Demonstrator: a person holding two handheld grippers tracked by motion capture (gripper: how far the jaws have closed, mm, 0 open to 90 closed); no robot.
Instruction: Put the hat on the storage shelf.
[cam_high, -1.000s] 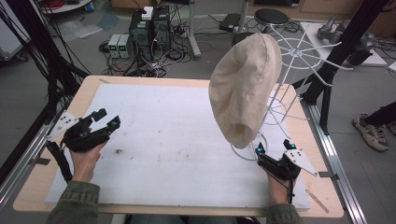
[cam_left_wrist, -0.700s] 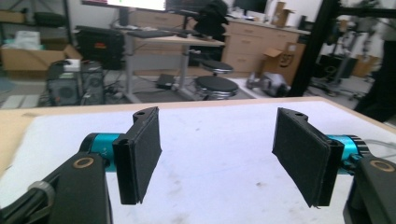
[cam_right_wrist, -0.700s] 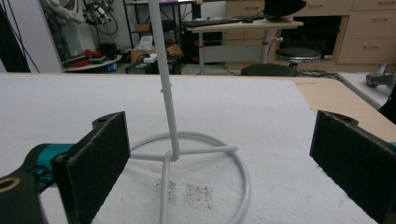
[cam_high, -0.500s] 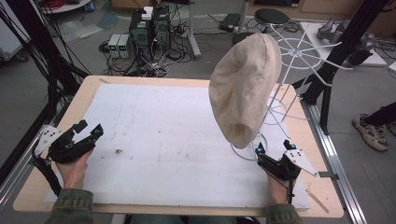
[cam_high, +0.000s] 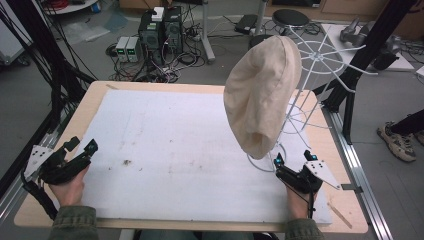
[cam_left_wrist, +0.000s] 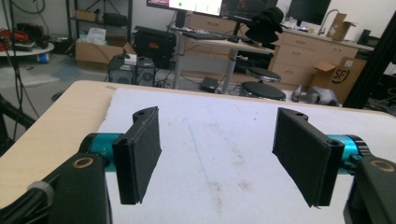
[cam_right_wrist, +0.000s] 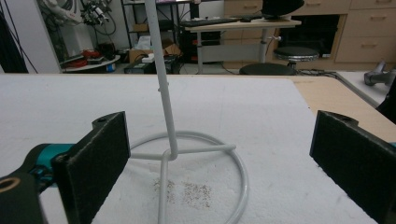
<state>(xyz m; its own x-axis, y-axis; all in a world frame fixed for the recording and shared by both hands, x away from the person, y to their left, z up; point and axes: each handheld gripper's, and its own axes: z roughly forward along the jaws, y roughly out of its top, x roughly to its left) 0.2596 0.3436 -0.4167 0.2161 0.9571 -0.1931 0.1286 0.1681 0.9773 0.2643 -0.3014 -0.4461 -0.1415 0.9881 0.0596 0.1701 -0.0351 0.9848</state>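
So the cream cloth hat (cam_high: 261, 95) is hanging on the white wire stand (cam_high: 320, 65) at the right side of the table, its open end drooping down over the stand's ring base (cam_right_wrist: 187, 161). My right gripper (cam_high: 291, 161) sits low just in front of that base, jaws spread wide with nothing between them. My left gripper (cam_high: 81, 147) is well apart, over at the left edge of the white foam mat (cam_high: 175, 150), jaws also released and holding nothing.

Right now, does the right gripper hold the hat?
No. The right gripper sits open on the table near the stand, and the hat hangs on that stand.
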